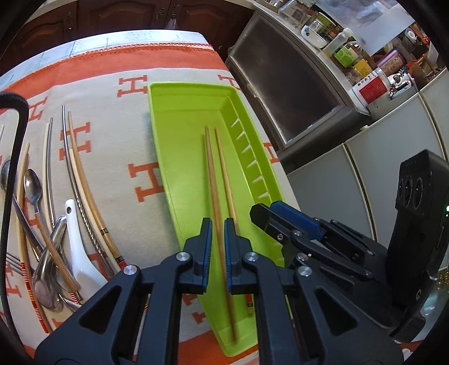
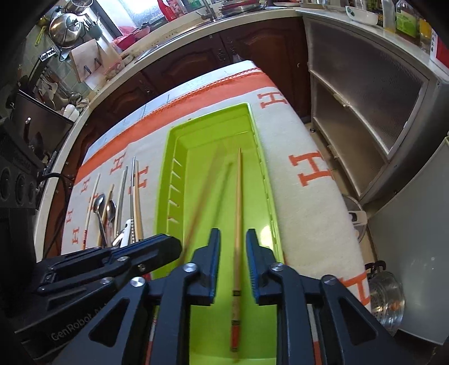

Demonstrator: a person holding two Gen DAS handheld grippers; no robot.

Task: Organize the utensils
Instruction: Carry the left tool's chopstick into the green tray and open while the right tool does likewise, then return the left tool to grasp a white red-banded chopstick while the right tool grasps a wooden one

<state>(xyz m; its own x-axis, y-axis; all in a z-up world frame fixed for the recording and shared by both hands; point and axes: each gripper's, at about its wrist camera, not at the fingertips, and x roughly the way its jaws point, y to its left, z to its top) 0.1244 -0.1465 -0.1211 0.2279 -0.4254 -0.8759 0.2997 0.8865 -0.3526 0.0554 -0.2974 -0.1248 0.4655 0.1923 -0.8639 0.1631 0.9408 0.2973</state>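
Cloth (image 1: 118, 157): repeated orange letter "H" on cream ground.
Left gripper (image 2: 157, 247) body: white "GenRobot" lettering, the rest hidden.
Red-labelled canister (image 1: 370, 87): characters too small to read.

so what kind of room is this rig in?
A home kitchen, most likely. A sink with faucet sits in the counter above dark wood cabinet doors, steel pots are stacked nearby, and jars and bottles crowd a shelf unit.

Second chopstick (image 2: 207, 193) in the green tray (image 2: 261, 168) is just a blurry streak in the right wrist view. Utensil pile (image 1: 53, 252) overlaps itself, and the cable (image 1: 11, 168) crosses it.
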